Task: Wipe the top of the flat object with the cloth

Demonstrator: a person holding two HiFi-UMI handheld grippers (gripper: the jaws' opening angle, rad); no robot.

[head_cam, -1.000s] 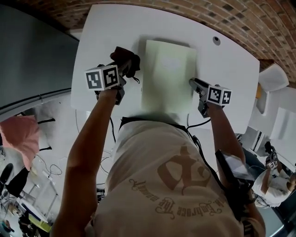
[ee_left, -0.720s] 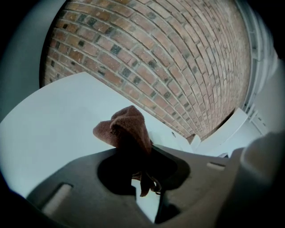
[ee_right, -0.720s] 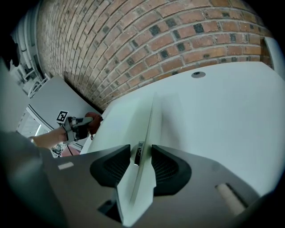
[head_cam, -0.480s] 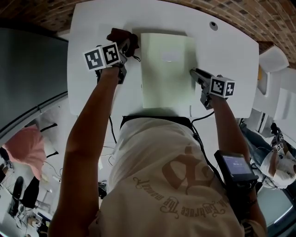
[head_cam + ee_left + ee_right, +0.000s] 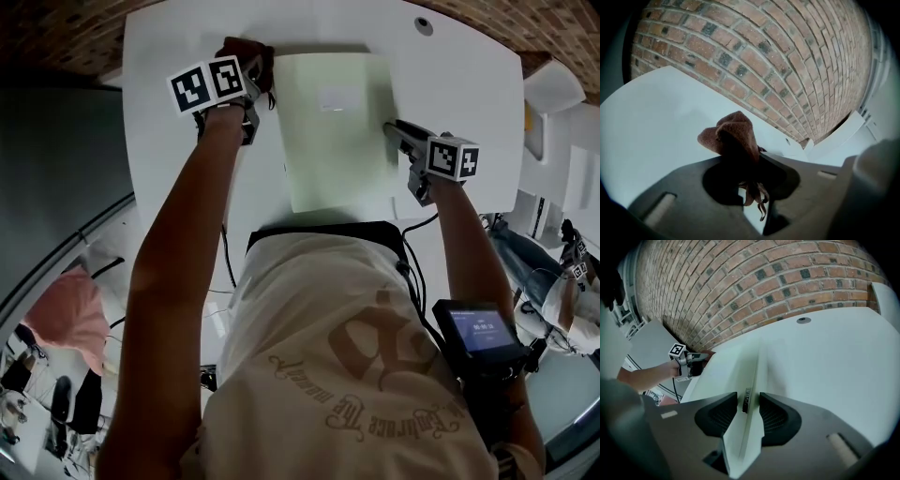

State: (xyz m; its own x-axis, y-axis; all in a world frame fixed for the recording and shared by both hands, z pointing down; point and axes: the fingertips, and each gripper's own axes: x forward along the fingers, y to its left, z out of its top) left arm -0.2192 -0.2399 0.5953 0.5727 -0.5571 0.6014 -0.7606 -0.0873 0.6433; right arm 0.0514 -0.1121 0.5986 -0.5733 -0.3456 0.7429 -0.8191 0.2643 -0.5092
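White table [image 5: 469,84] holds the flat object [image 5: 337,141]; edge label [image 5: 746,401] illegible.

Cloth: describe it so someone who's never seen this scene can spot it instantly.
On the white table, look just left of the pale green flat object, beside its far corner. The cloth is the small, bunched, dark brown rag clamped in the left gripper. It is the only dark, soft thing there.
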